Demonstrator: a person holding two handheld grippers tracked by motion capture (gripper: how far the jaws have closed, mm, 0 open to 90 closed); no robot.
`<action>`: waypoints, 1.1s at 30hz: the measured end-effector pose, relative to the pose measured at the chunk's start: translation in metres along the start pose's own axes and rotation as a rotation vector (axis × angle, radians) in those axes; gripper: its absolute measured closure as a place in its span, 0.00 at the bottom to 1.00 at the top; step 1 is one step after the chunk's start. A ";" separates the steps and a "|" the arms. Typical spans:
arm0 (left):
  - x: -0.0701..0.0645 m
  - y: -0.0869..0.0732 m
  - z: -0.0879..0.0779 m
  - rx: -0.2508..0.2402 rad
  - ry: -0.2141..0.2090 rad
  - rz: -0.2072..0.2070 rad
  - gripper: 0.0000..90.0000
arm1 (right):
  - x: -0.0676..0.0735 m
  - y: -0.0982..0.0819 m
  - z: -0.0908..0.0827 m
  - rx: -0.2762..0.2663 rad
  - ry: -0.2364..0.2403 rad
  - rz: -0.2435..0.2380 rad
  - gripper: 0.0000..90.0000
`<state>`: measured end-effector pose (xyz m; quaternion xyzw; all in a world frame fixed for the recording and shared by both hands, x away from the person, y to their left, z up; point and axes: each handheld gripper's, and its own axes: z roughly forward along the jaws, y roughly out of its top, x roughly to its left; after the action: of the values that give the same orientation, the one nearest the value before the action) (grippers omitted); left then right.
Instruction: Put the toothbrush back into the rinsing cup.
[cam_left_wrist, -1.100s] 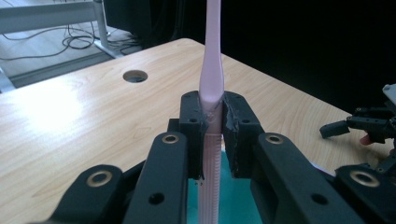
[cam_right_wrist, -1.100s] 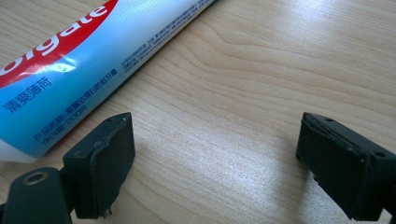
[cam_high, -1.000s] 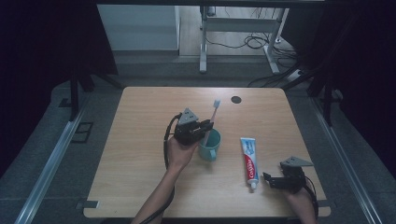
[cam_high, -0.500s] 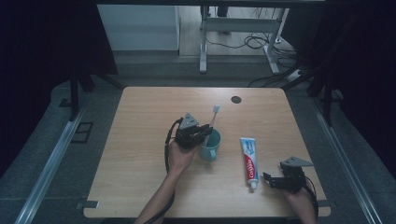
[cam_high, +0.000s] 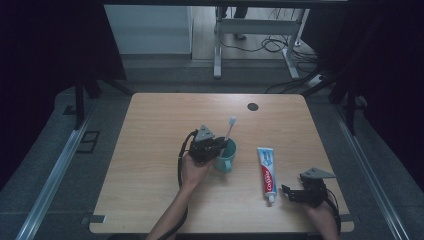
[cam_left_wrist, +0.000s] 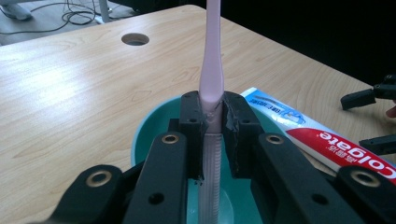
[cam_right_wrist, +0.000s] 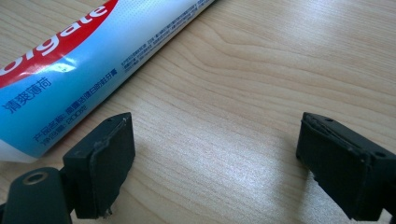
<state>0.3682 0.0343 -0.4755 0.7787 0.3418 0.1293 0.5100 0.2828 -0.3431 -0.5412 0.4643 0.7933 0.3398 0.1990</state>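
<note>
Left gripper (cam_left_wrist: 212, 126): jaws clamped on the pink toothbrush (cam_left_wrist: 211, 60), held upright with its lower end inside the teal cup (cam_high: 226, 156). Right gripper (cam_right_wrist: 212, 163): jaws spread wide, nothing between them, rested on the wooden table (cam_high: 150, 150) just beside the toothpaste tube (cam_high: 266, 172).

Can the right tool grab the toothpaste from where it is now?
Probably yes. The right tool stands open on the bare table, and the toothpaste lies right beside it with nothing between them. It would only need to slide sideways.
</note>
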 end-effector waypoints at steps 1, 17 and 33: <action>0.000 0.000 0.000 0.004 0.000 0.004 0.88 | 0.000 0.000 0.000 0.000 0.000 0.000 0.12; -0.004 -0.004 0.011 0.082 0.012 0.022 0.87 | 0.000 0.000 0.000 0.001 0.001 0.000 0.12; -0.005 -0.002 0.015 0.113 0.011 0.018 0.84 | 0.000 0.000 0.000 0.001 0.002 -0.001 0.12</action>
<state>0.3721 0.0213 -0.4836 0.8085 0.3445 0.1186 0.4622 0.2830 -0.3428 -0.5412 0.4635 0.7940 0.3399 0.1982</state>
